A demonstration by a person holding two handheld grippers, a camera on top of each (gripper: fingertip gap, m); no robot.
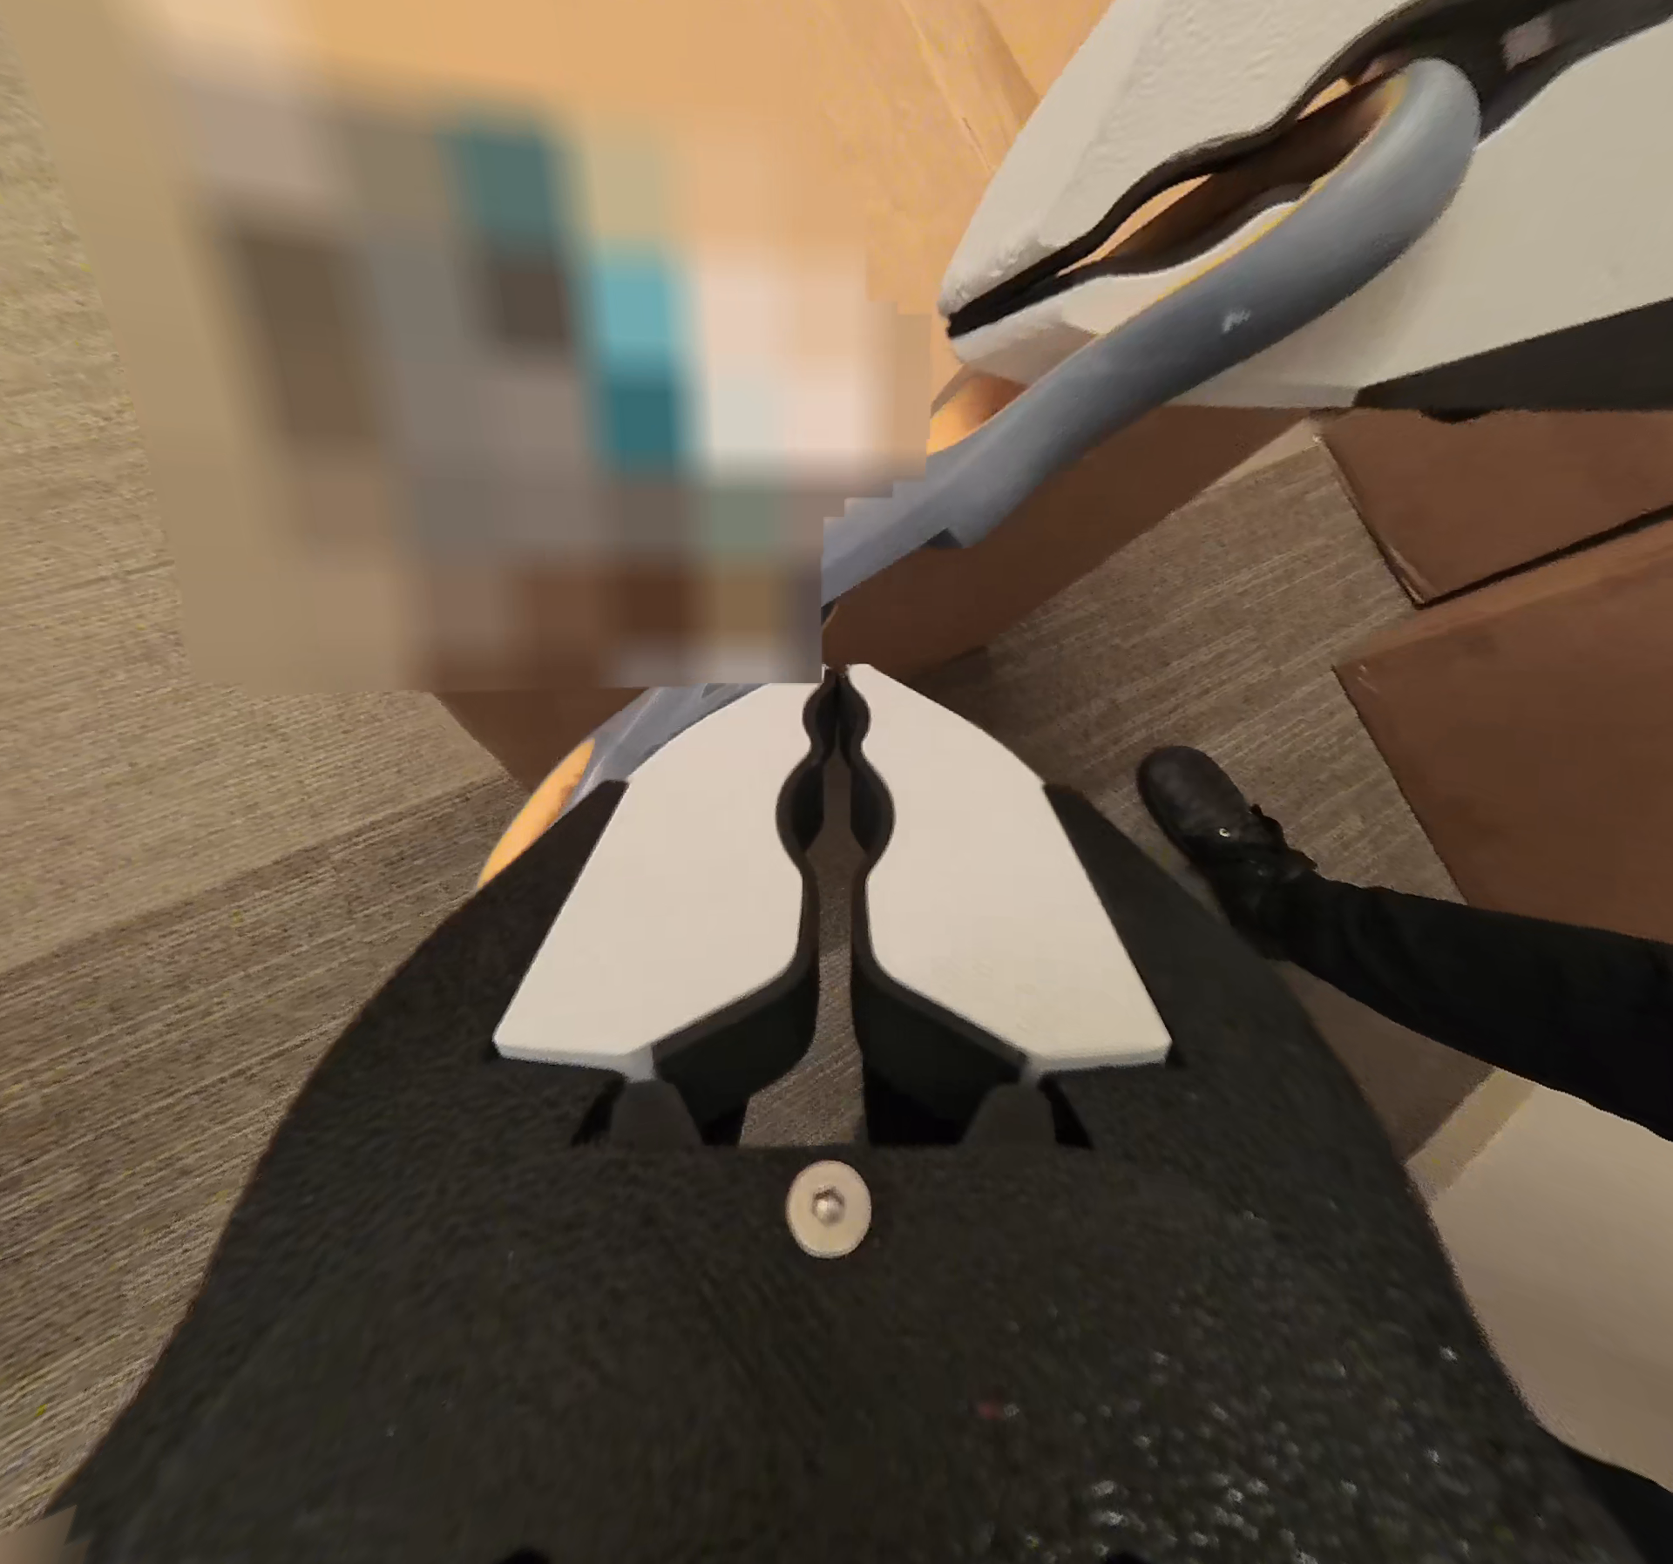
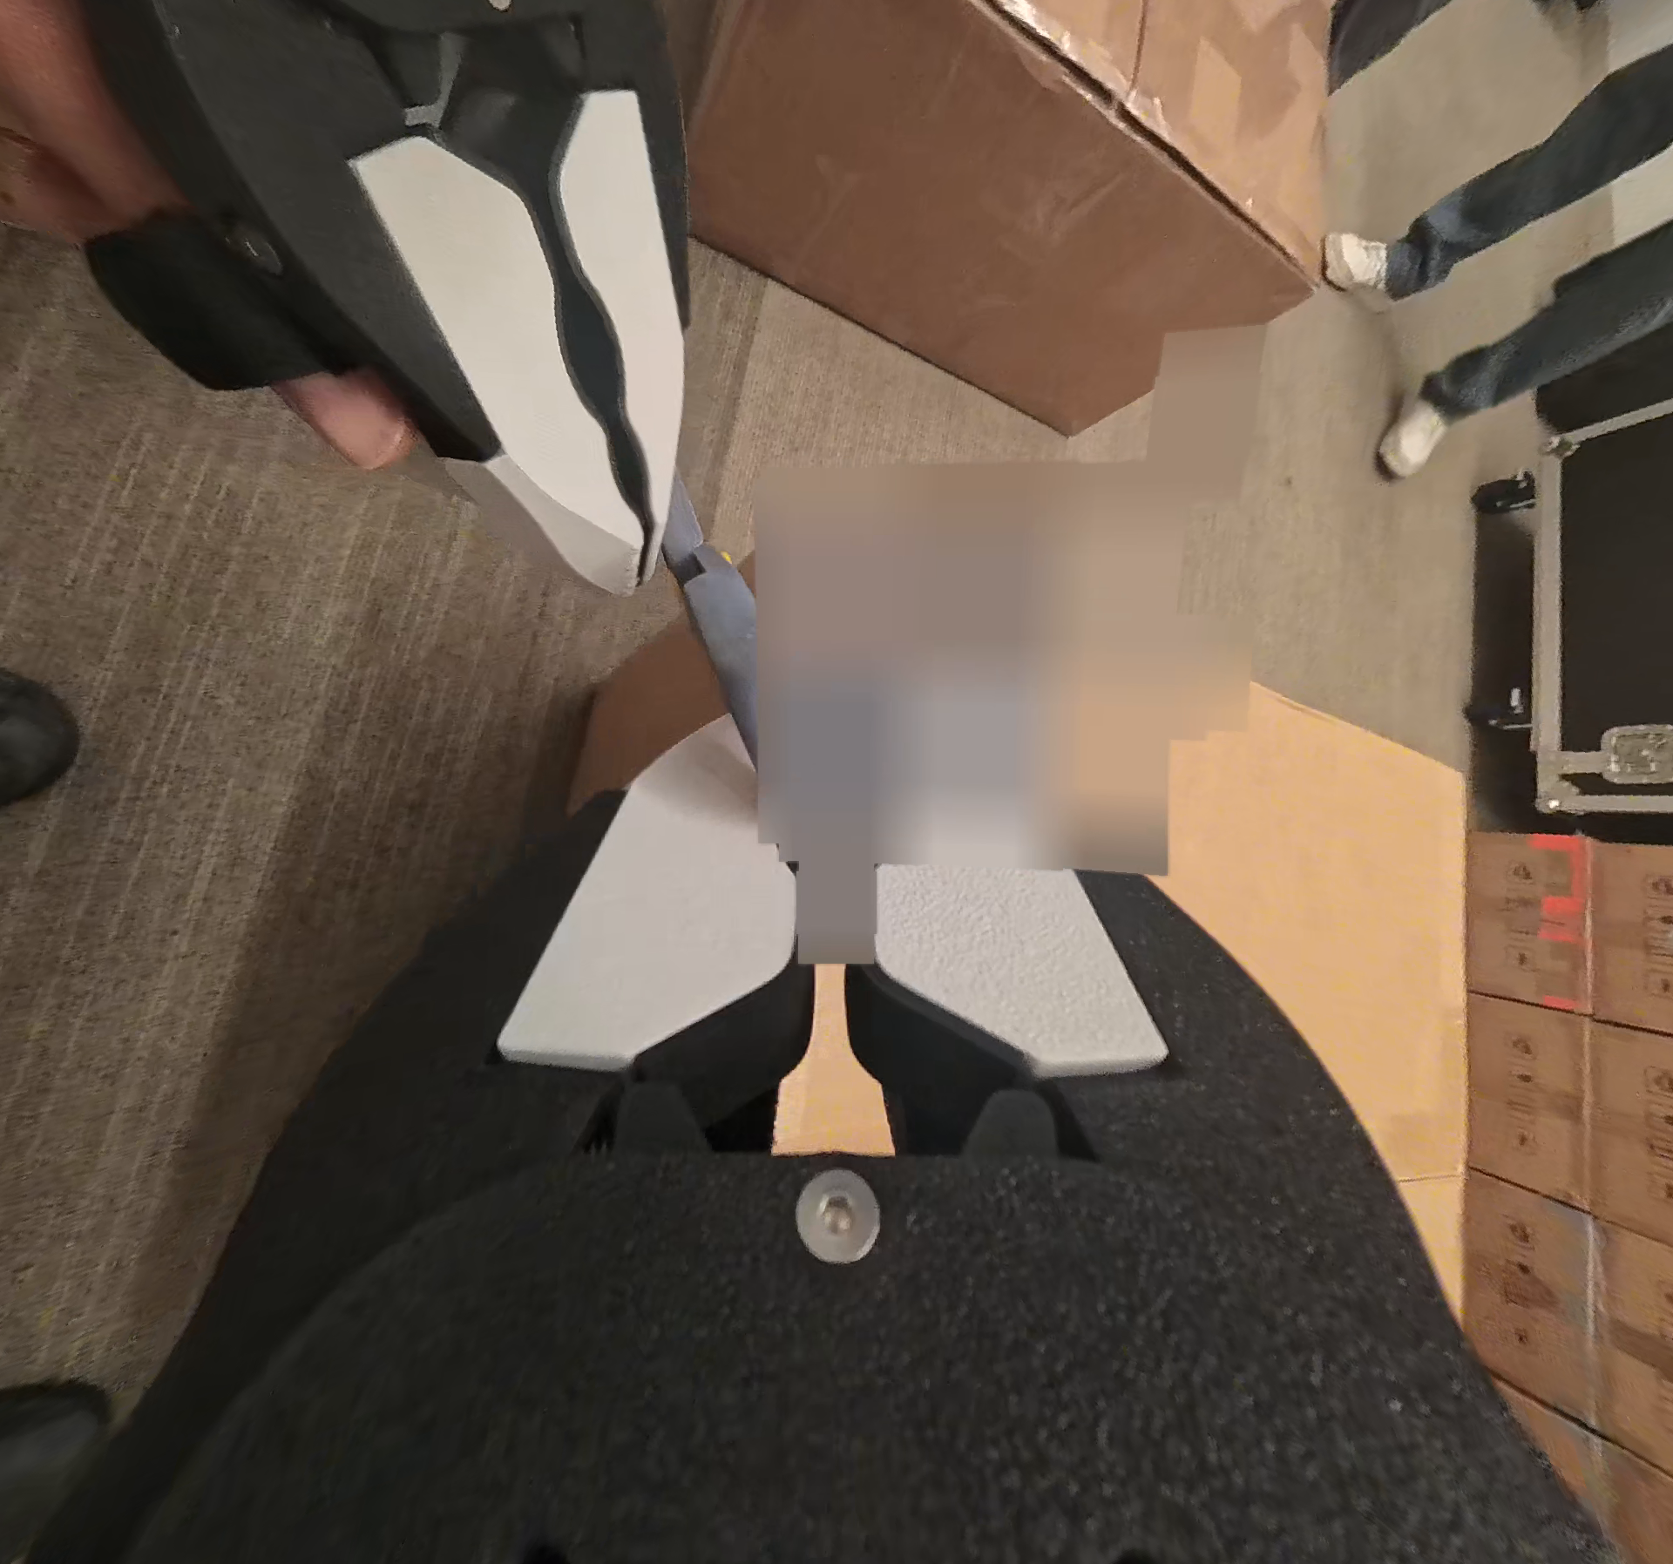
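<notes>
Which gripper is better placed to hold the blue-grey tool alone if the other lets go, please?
Right, probably. The right gripper is shut around the looped handle of the blue-grey tool, which gives a fuller hold. The left gripper seems only to nip its narrow end with its tips.

The left tool [image 1: 835, 688] has its two white fingers [image 1: 688, 887] closed together at the tips, which touch the lower end of a grey-blue curved handle [image 1: 1177, 344]. At the upper right the right tool [image 1: 1132, 253] has its fingers closed around the bend of this handle. Below lies a beige carpet [image 1: 181, 796]. Brown cardboard boxes [image 1: 1521, 706] stand at the right. A black shoe [image 1: 1213, 823] with a dark trouser leg rests on the carpet beside them.
</notes>
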